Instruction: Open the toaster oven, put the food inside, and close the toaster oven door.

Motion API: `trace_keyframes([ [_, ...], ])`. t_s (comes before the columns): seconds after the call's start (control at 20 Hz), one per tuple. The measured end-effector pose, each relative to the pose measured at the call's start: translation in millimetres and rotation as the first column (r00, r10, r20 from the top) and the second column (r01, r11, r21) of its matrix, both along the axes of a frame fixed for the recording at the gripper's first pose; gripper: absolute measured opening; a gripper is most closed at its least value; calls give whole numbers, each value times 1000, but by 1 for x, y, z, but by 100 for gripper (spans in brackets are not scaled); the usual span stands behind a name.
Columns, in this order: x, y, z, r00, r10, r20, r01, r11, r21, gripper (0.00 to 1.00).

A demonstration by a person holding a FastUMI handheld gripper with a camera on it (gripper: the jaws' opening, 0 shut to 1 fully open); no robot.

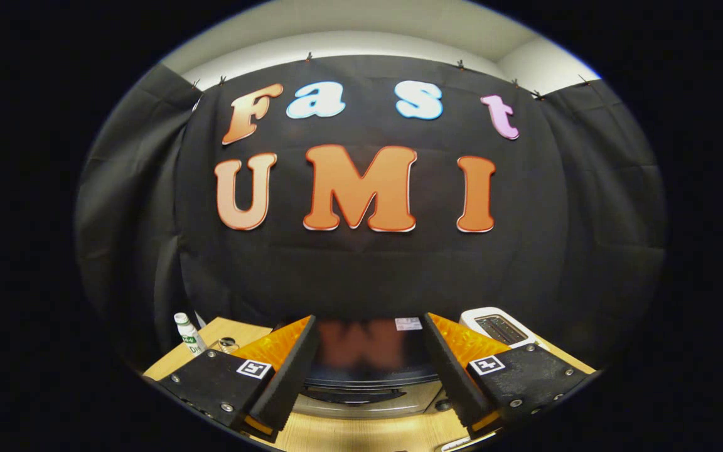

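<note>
The toaster oven (368,367) stands on the wooden table just ahead of my fingers, seen from above: a dark glossy top, a silver front below it and a dark handle (361,395) across the door. The door looks closed. My gripper (368,376) is open, its two black pads spread wide to either side of the oven's top, holding nothing. The left finger (286,376) and the right finger (452,376) touch nothing that I can see.
A white slot toaster (501,326) sits on the table beyond the right finger. A small white bottle (189,336) with a green label and a clear glass jar (228,344) stand beyond the left finger. The wooden table (361,433) runs under the fingers.
</note>
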State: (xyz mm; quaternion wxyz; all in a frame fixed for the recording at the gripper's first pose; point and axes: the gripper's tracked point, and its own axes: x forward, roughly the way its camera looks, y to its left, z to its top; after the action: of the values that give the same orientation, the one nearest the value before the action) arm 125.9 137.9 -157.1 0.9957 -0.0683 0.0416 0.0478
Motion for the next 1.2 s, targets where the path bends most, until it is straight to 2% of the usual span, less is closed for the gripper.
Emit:
trace_keyframes([
  [0.3,33,22,-65,993,8,-120,-17,997,-72,99],
  [0.5,35,23,-101,978,-12,-206,-8,995,-99,99],
  [0.75,28,21,-109,966,2,-259,-2,1000,-1,100],
  [0.9,18,19,-108,956,24,-292,-26,1000,-5,99],
  [1.0,12,14,-109,954,15,-300,-27,999,-37,100],
  [1.2,-1,9,-110,955,9,-296,-18,999,-30,100],
])
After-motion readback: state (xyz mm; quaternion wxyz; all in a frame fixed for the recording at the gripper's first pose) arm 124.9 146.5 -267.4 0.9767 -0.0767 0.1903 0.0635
